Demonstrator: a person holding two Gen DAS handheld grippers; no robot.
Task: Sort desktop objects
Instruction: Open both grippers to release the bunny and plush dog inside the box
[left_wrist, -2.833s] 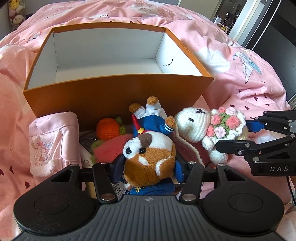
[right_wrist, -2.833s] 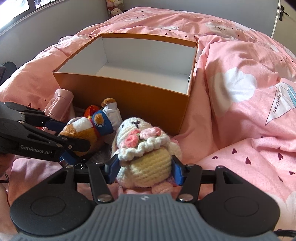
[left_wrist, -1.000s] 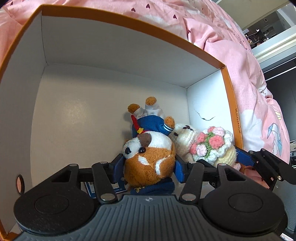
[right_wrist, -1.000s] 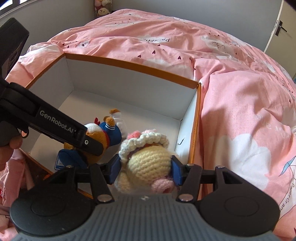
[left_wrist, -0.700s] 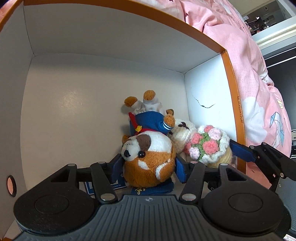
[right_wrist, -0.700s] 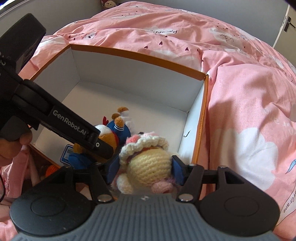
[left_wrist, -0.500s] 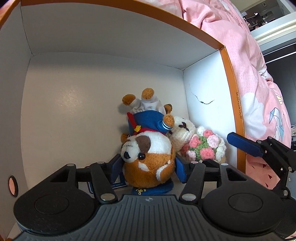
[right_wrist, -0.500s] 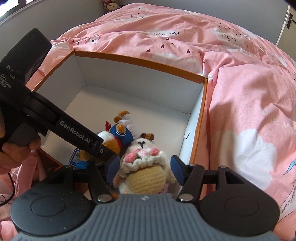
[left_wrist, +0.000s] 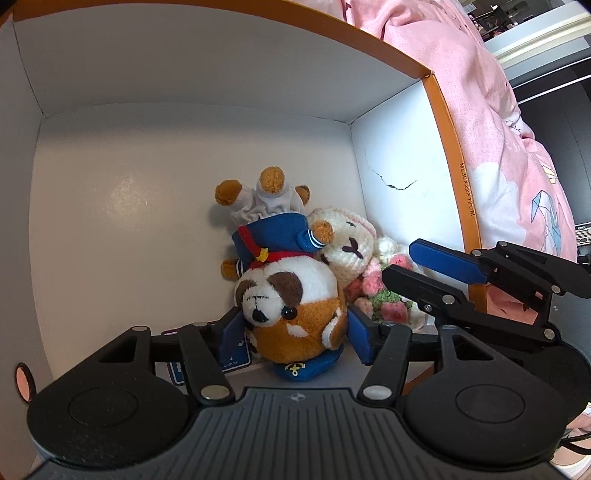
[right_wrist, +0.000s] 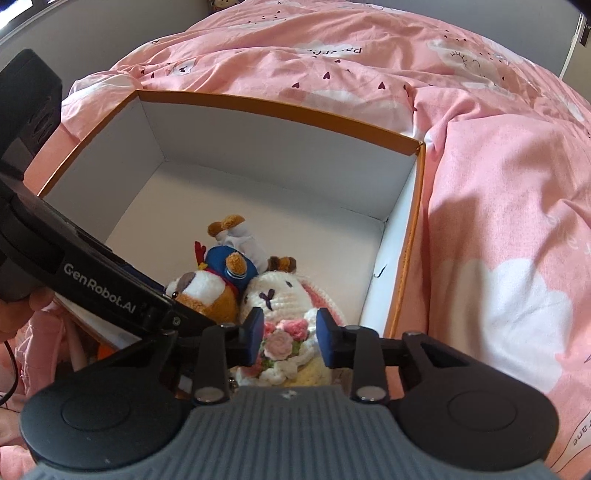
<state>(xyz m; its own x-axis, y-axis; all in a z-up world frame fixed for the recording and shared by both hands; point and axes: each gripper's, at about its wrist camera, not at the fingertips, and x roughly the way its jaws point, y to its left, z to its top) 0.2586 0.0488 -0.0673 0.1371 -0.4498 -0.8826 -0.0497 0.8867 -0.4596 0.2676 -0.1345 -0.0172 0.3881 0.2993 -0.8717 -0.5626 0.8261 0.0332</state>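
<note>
A brown and white plush dog in a blue sailor suit (left_wrist: 291, 306) lies head down on the floor of the orange box (left_wrist: 436, 122), near its right wall. My left gripper (left_wrist: 295, 332) stands wide around the dog's head, its pads beside the fur without squeezing it. A cream crochet rabbit with a pink flower bouquet (right_wrist: 284, 291) lies against the dog (right_wrist: 207, 291). My right gripper (right_wrist: 289, 332) hovers just above the bouquet. Its jaws are closing and grip nothing. It shows from the side (left_wrist: 399, 260) in the left wrist view.
The box (right_wrist: 280, 107) sits on a pink duvet (right_wrist: 498, 184) that rises around it. A hand (right_wrist: 14, 314) holds the left gripper's handle. An orange item (right_wrist: 105, 349) lies outside the box's near wall. A blue tag (left_wrist: 236, 360) lies under the dog.
Both toys went from the bed into the box and now rest on its floor. The right gripper let go of the rabbit, then its jaws narrowed above it. The left jaws widened slightly.
</note>
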